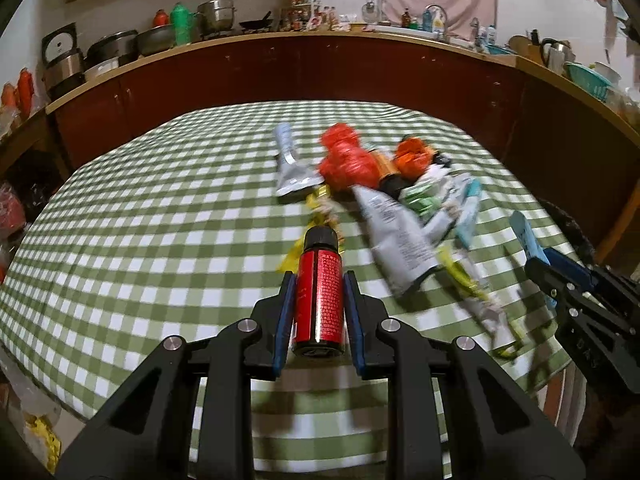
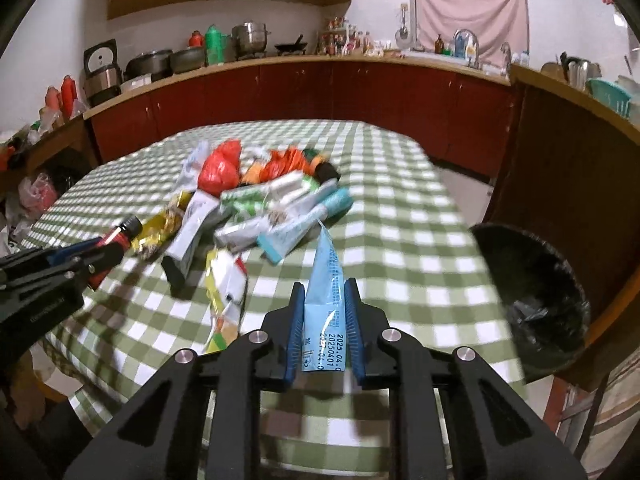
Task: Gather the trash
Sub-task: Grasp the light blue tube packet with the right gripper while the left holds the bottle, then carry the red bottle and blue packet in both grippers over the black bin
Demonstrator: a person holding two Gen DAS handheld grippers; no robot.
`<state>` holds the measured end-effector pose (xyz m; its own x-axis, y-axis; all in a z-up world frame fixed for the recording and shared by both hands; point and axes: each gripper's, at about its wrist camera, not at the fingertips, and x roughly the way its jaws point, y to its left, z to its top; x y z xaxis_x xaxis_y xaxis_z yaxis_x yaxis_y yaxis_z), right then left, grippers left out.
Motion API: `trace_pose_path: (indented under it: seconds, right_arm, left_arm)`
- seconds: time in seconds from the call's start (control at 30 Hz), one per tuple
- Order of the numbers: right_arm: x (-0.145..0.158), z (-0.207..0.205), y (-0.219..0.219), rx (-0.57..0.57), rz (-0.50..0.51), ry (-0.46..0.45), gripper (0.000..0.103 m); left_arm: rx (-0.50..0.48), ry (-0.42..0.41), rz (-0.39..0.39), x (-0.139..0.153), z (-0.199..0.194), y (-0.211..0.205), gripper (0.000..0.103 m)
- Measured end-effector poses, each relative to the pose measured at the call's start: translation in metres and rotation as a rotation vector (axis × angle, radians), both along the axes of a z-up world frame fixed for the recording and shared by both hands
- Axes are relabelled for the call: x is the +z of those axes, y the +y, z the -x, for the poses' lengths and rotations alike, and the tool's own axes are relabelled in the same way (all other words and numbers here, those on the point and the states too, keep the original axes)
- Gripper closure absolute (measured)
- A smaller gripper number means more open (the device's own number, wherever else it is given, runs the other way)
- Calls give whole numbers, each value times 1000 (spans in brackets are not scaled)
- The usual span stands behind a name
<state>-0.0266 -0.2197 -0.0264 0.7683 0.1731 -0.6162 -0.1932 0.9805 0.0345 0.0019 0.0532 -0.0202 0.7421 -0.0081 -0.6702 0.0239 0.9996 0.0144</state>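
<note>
My left gripper [image 1: 319,280] is shut on a small red bottle [image 1: 320,296] with a black cap, held above the checked table; the same bottle [image 2: 120,236] shows at the left of the right wrist view. My right gripper [image 2: 324,292] is shut on a light blue carton [image 2: 326,296] with printed dates, its pointed end forward. That carton [image 1: 526,240] appears at the right of the left wrist view. A pile of trash [image 2: 256,196] lies mid-table: red and orange bags, tubes, wrappers, small boxes. The same pile [image 1: 380,192] sits ahead of the left gripper.
A bin lined with a black bag [image 2: 536,300] stands beside the table's right edge, next to a brown wooden panel [image 2: 560,160]. The green checked tablecloth [image 1: 160,220] covers the table. Dark red kitchen cabinets [image 2: 320,92] with pots run behind.
</note>
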Motion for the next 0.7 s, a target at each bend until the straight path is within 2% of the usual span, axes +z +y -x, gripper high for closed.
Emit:
trace_pose_path:
  seconds: [0.13,0.33,0.47,0.7]
  right_arm:
    - [11,-4,-23,-44,0,-36,82]
    - [19,-13,-85,-182,-13,-50,82]
    - [19,-18,-125,-266,-17,-53,82]
    - [13,-26,-167,-337,-20,-41,82]
  left_arm:
    - [-60,-14,12,9,-9,-25,80]
    - [-144,-36,20,19,-28,-71,80]
    - [-212,-32,37,22,-45,-111,80]
    - [-308,-27,23,18,-65,-181,80]
